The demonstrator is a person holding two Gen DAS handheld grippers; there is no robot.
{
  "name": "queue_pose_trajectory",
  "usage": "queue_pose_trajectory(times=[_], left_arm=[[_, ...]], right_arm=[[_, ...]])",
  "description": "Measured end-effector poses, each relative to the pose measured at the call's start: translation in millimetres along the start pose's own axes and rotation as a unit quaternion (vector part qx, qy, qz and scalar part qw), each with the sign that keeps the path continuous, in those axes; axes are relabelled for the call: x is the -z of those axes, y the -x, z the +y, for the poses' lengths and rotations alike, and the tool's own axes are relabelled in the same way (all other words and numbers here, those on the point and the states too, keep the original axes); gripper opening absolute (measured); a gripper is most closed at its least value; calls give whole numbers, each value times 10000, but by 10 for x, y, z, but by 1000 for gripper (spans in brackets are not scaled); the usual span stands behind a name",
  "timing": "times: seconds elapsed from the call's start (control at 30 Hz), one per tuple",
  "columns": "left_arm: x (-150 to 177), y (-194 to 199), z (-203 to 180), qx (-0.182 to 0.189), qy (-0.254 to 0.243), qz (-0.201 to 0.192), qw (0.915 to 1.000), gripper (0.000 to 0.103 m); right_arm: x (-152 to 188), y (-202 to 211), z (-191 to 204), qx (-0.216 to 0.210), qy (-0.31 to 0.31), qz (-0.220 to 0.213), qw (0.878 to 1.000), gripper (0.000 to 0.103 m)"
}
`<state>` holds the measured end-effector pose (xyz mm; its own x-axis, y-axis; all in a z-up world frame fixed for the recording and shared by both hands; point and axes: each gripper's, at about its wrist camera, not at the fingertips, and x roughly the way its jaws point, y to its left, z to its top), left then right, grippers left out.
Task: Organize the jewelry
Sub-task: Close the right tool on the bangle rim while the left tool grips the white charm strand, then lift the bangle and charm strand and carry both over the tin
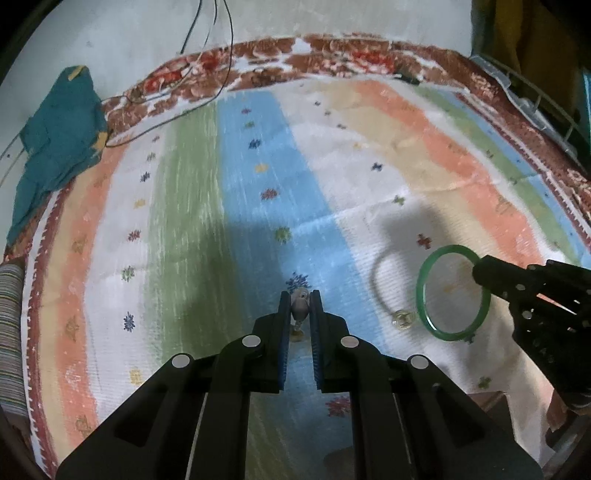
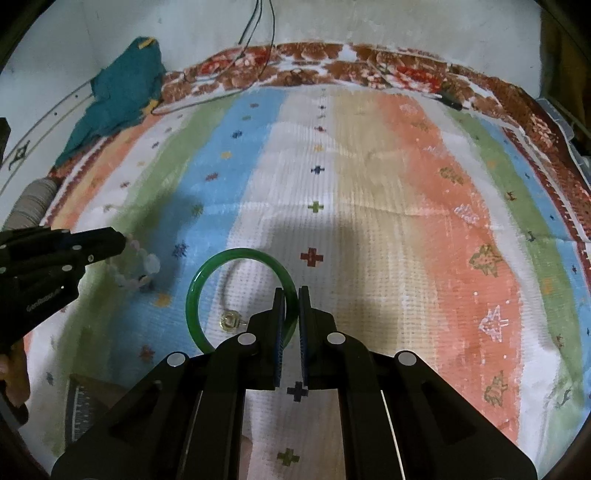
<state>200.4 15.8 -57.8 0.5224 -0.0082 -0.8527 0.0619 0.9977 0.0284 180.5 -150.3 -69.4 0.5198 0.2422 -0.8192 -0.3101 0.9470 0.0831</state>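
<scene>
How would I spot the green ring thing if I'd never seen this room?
Find the striped pastel mat with its brown floral border. Near its front edge, the right gripper jaws pinch a glossy green bangle. It is the only solid green hoop; the jewelry beside it is pale beads.

Striped bedspread (rust floral border), pale wall behind

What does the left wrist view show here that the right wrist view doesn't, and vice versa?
Left wrist only: the left gripper shut on a pale beaded bracelet, seen close up between its pads.

Right wrist only: the beaded bracelet's full loop hanging from the left gripper, and the right gripper clamped on the green bangle from behind.

Both: the green bangle, the thin bracelet with a round charm lying on the striped cloth, and the teal fabric.
</scene>
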Motion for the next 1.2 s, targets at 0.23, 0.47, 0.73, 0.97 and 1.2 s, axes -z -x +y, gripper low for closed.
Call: queue_pose_trajectory(times=[0.23,0.47,0.73,0.97,1.2], left_arm=[[17,203,-57,60,4,-159,9999,10],[74,398,-74,82,77,-315,9994,10],[140,586,-106,163,109,-471,9987,10],[180,763,-155,311,179,-611,9975,10],[242,910,-213,343,153,-741,9965,10]], right_arm=[[39,144,-12,8,-35,-80,10000,8],[67,295,5,22,-12,-195,9998,8],[100,501,88,102,143,-457,9988,8],[157,618,143,147,266,-567,9979,8],[204,759,205,181,407,-746,9962,8]])
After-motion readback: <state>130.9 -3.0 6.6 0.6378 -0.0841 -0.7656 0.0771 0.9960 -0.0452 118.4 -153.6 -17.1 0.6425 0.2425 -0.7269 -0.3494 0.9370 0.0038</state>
